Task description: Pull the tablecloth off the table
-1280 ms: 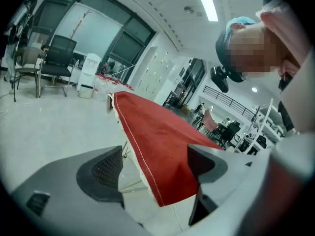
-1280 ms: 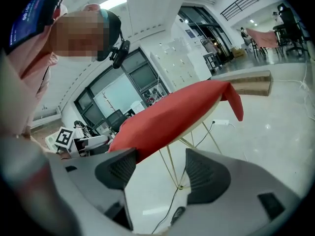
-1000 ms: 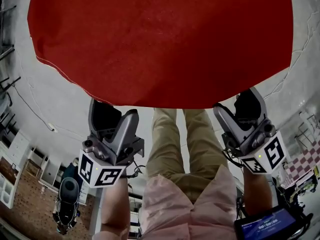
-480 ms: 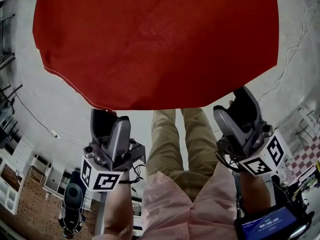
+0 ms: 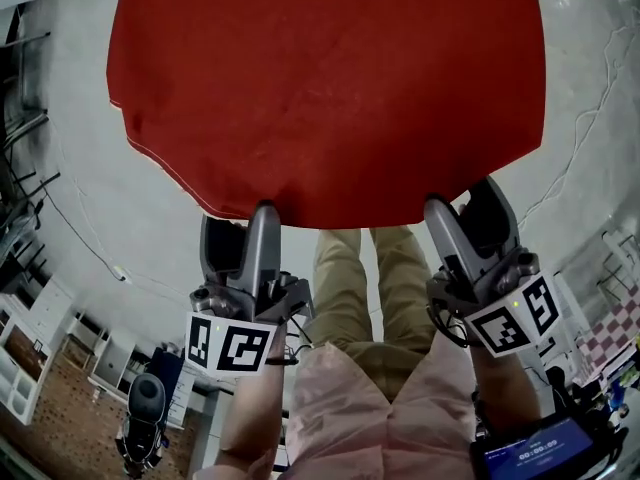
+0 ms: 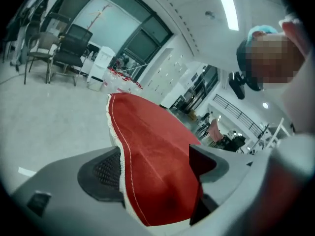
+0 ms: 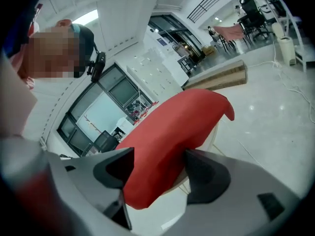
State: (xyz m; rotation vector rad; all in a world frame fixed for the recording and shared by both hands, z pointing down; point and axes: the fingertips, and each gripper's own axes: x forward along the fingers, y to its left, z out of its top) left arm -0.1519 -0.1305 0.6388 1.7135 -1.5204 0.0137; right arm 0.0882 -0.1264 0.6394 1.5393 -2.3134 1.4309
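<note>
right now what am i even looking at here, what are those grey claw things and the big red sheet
A person holds a hand tool in each hand: the left gripper and the right gripper, each with two grey jaws. One picture comes from a camera on the person's head looking down; the other two ride on the grippers. The red fabric tablecloth covers the table, with nothing on it. Its near edge sits between both pairs of open jaws; neither has clamped it. The right jaws have just been opening.

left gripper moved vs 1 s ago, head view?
Yes. The left gripper has moved up-picture to the near hem of the tablecloth: its jaw tips sat just below that hem, now one overlaps it.
</note>
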